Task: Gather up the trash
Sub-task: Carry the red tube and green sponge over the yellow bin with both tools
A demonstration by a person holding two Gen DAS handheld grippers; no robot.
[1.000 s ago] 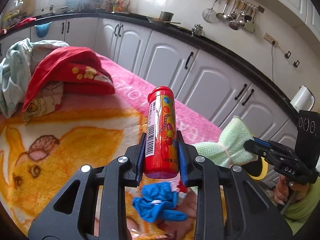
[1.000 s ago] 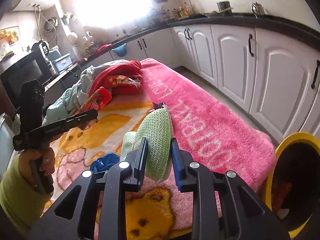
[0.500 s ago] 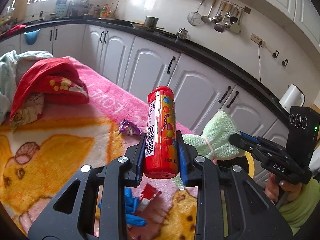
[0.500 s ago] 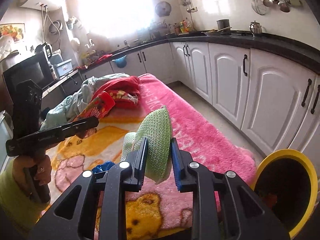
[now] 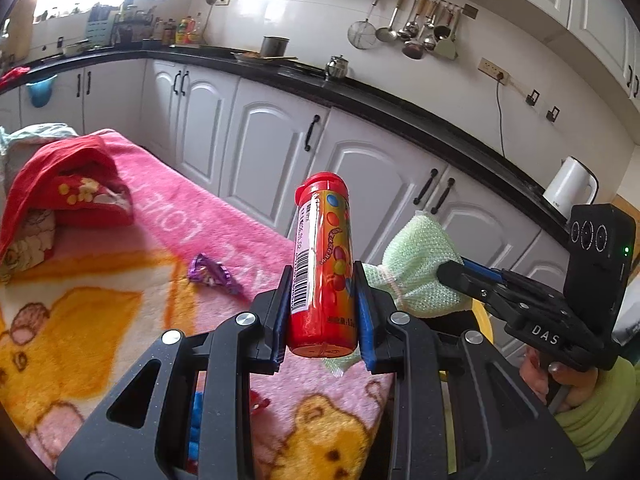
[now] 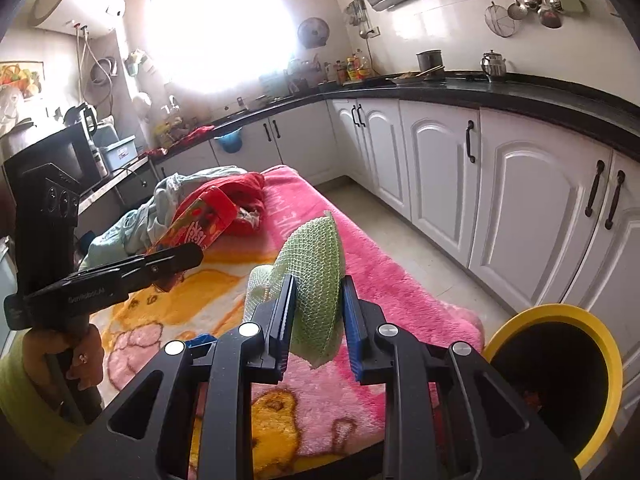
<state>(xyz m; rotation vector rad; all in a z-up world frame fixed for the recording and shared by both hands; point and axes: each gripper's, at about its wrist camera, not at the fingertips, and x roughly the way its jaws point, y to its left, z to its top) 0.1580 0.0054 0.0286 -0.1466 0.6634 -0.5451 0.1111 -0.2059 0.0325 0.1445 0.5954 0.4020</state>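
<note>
My left gripper [image 5: 322, 312] is shut on a red candy tube [image 5: 324, 264] with a barcode label, held upright above the pink blanket [image 5: 168, 200]. In the right wrist view the same tube [image 6: 196, 228] sticks out of that left gripper [image 6: 176, 260]. My right gripper [image 6: 318, 316] is shut on a pale green foam net sleeve [image 6: 316, 264]; this sleeve [image 5: 416, 268] also shows in the left wrist view, pinched by the right gripper [image 5: 448, 272]. A yellow-rimmed bin [image 6: 556, 372] stands on the floor at the lower right of the table. A purple wrapper [image 5: 212, 272] lies on the blanket.
Red and pale clothes [image 5: 68, 184] are heaped at the blanket's far end. White cabinets [image 6: 520, 200] under a black counter run along the right. Blue scraps [image 5: 194, 420] lie under the left gripper. A person's hand in a green sleeve [image 5: 588, 400] holds the right gripper.
Both grippers have swung rightward and up with their loads, toward the table's edge. The purple wrapper has come into view, and the bin shows more fully.
</note>
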